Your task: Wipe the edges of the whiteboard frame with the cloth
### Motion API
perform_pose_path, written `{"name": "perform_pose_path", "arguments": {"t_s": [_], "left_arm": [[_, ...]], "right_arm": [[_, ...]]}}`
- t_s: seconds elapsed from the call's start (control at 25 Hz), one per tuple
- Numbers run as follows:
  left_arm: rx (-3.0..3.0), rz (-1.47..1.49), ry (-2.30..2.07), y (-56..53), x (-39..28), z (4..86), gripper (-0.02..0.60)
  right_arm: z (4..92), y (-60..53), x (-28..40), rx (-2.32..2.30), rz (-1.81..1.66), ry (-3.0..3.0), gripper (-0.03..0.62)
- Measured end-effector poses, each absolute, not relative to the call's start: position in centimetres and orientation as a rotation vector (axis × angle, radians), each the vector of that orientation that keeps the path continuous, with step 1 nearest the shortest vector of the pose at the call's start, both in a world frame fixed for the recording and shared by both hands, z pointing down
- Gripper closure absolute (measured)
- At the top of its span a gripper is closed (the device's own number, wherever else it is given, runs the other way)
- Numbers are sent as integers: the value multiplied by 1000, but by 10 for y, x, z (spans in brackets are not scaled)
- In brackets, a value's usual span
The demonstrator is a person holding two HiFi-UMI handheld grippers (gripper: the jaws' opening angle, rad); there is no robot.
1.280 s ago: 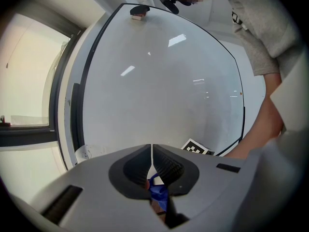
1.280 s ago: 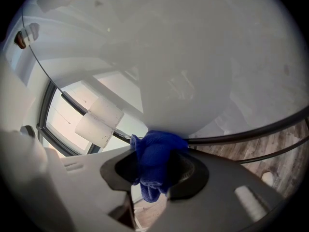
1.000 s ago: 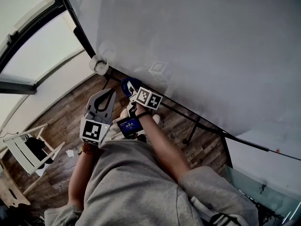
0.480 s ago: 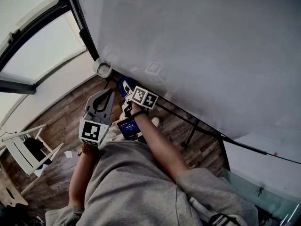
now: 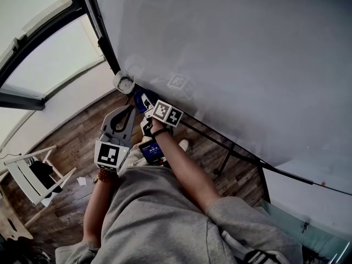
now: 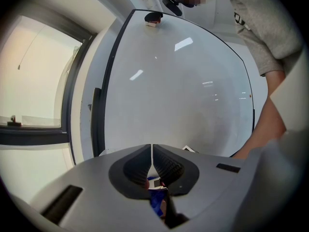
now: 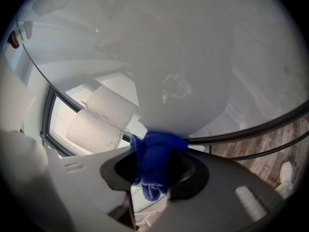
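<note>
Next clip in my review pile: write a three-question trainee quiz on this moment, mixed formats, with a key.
1. True or false: the right gripper is shut on the blue cloth.
2. The jaws of the left gripper are: A) together with nothing between them; B) clamped on the cloth; C) wide apart.
3. Fill in: the cloth is pressed against the ___ edge of the whiteboard frame.

Key: 1 true; 2 A; 3 lower, close to the corner.
</note>
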State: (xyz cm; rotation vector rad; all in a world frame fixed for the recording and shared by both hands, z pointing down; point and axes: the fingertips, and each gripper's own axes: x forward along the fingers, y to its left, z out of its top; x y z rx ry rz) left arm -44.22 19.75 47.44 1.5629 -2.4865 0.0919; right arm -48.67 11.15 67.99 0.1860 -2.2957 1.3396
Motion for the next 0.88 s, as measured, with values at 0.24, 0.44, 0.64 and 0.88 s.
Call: {"name": "perform_pose_path", "arguments": {"t_s": [0.24, 0.44, 0.64, 0.88], "left_arm": [[1534, 110, -2509, 203, -448, 475, 563], [1509, 97, -2524, 212, -447, 475, 563], [1502, 48, -2517, 213, -446, 473, 563], [1606, -59, -2447, 193, -434, 467, 563]], "right_arm": [[681, 118, -501, 135, 1348, -2287, 447], [683, 132, -517, 55, 1300, -2299, 447], [686, 161, -530, -83, 1216, -2250, 441], [672, 183, -481, -121, 1358, -2048, 438]]}}
